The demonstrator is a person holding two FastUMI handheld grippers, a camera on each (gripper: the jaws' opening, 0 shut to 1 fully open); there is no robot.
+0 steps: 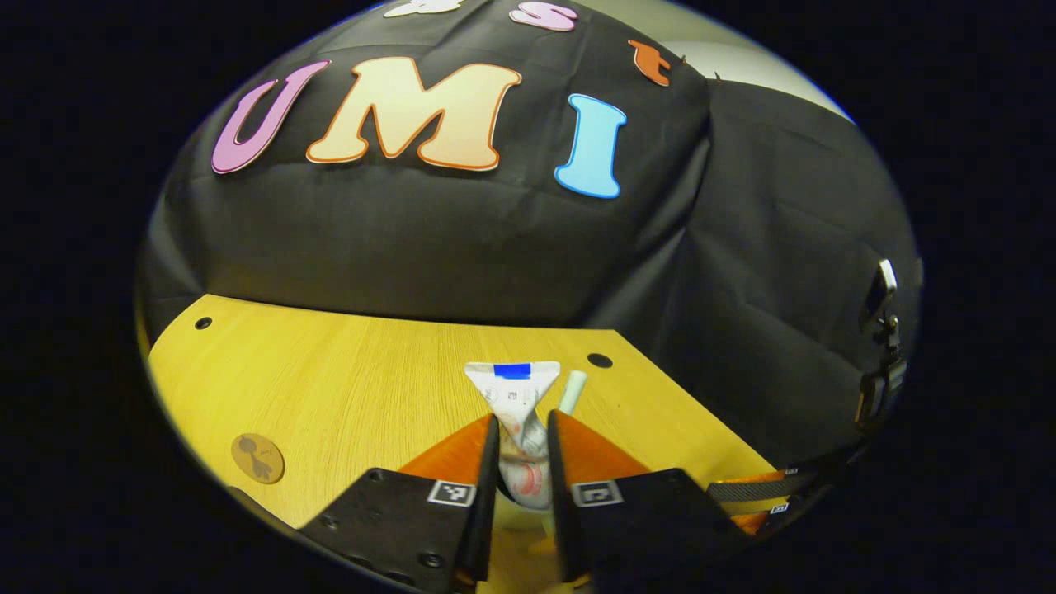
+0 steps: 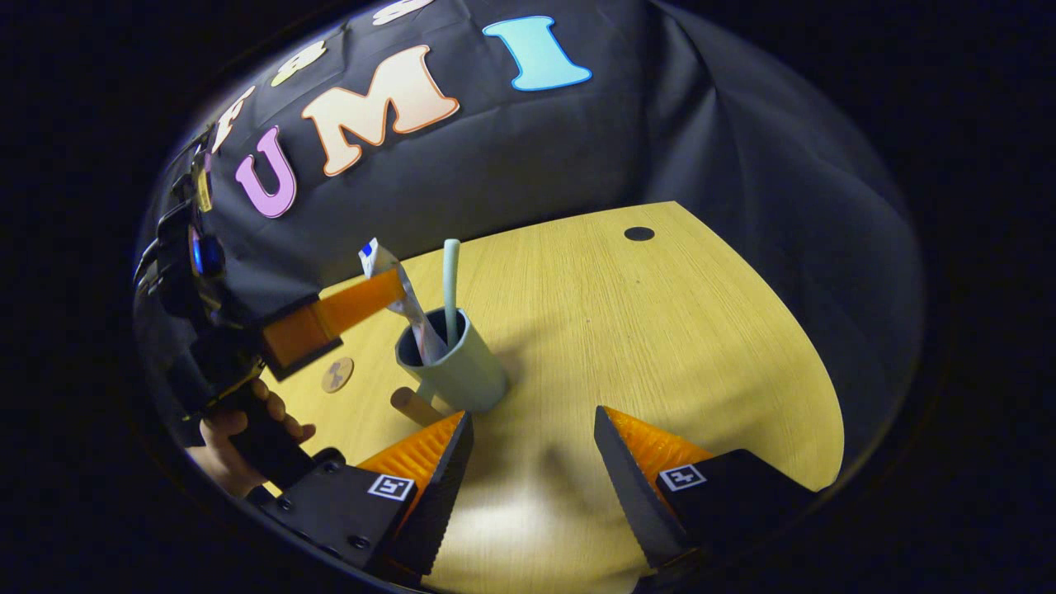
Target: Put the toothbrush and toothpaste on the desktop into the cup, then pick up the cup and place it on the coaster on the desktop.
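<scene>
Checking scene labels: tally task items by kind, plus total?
Toothpaste: 1
Toothbrush: 1
Cup: 1
Coaster: 1
Total: 4

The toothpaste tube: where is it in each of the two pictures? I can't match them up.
Left gripper view: the tube stands at bottom centre, pinched between the left claw.
Right gripper view: the tube is left of centre, its lower end in the cup, with the left claw gripping it from the left.
Shared landmark: the toothbrush right beside the tube.
</scene>
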